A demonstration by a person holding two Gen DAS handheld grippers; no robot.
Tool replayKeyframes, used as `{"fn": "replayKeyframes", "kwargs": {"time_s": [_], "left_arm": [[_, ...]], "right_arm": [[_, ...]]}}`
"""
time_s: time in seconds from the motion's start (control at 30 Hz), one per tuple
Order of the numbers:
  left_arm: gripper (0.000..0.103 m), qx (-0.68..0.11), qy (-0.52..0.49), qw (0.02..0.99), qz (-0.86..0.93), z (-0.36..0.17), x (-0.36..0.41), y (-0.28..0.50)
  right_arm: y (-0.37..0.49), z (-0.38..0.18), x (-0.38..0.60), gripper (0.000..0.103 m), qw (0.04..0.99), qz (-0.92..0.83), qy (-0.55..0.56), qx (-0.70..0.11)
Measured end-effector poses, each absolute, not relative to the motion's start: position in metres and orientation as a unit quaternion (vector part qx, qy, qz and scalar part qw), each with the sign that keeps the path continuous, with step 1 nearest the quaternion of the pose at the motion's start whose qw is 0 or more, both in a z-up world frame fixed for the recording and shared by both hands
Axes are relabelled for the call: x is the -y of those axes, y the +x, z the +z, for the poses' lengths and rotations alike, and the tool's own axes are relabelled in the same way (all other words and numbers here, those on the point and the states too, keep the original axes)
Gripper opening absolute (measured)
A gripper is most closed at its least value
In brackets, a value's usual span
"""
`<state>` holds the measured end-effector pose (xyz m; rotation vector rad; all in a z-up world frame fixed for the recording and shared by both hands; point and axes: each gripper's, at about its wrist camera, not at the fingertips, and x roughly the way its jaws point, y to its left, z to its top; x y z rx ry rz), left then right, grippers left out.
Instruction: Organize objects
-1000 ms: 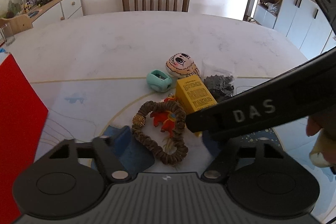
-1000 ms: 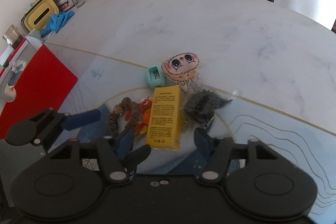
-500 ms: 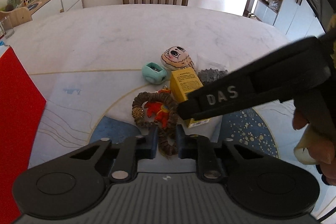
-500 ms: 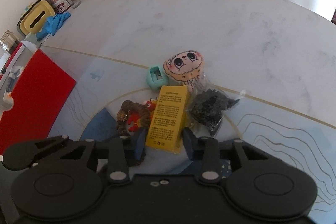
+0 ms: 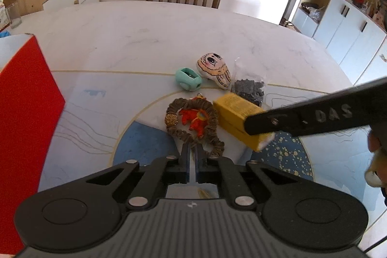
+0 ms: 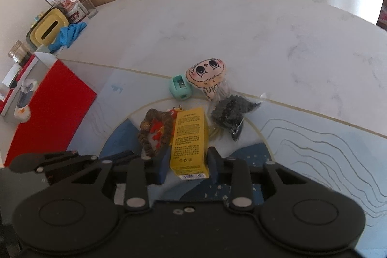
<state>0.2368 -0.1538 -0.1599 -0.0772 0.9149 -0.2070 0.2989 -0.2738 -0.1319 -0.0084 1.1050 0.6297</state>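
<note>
Left wrist view: at 6 o'clock the left claw (image 5: pixel 192 156) has just closed, its jaws pinching the near rim of the brown scrunchie (image 5: pixel 193 122), ready for lifting. Right claw (image 6: pixel 187 163) has just been closing and clamps the yellow box's (image 6: pixel 189 137) near end. Beyond at 12 lie a teal sharpener (image 5: pixel 188 82), plush doll (image 5: pixel 214 68) and dark bag (image 6: pixel 229 113), crowded together on the worktop (image 5: pixel 145 35); red box (image 5: pixel 21 113) at 9

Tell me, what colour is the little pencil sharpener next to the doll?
The pencil sharpener is mint green, beside the doll. The right wrist view shows it best.
</note>
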Motion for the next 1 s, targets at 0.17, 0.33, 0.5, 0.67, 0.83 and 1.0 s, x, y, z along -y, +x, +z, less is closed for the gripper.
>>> {"fn": "replayKeyframes", "kwargs": {"time_s": [0.17, 0.33, 0.5, 0.67, 0.83, 1.0], "left_arm": [[0.005, -0.452, -0.060, 0.883, -0.111, -0.158, 0.150, 0.241], [0.011, -0.453, -0.058, 0.881, -0.122, -0.158, 0.156, 0.243], [0.031, -0.459, -0.065, 0.877, -0.129, -0.158, 0.162, 0.247], [0.070, -0.442, -0.067, 0.885, -0.129, -0.154, 0.164, 0.246], [0.071, -0.438, -0.068, 0.888, -0.117, -0.155, 0.170, 0.258], [0.071, -0.431, -0.034, 0.895, -0.112, -0.163, 0.183, 0.259]], "right_arm": [[0.292, -0.136, 0.276, 0.031, 0.807, 0.287, -0.029, -0.516], [0.288, -0.140, 0.287, 0.030, 0.813, 0.280, -0.060, -0.506], [0.285, -0.142, 0.297, 0.030, 0.813, 0.275, -0.062, -0.509], [0.283, -0.143, 0.303, 0.030, 0.813, 0.279, -0.060, -0.508], [0.285, -0.145, 0.307, 0.030, 0.811, 0.281, -0.055, -0.510], [0.286, -0.146, 0.307, 0.030, 0.809, 0.282, -0.056, -0.513]]}}
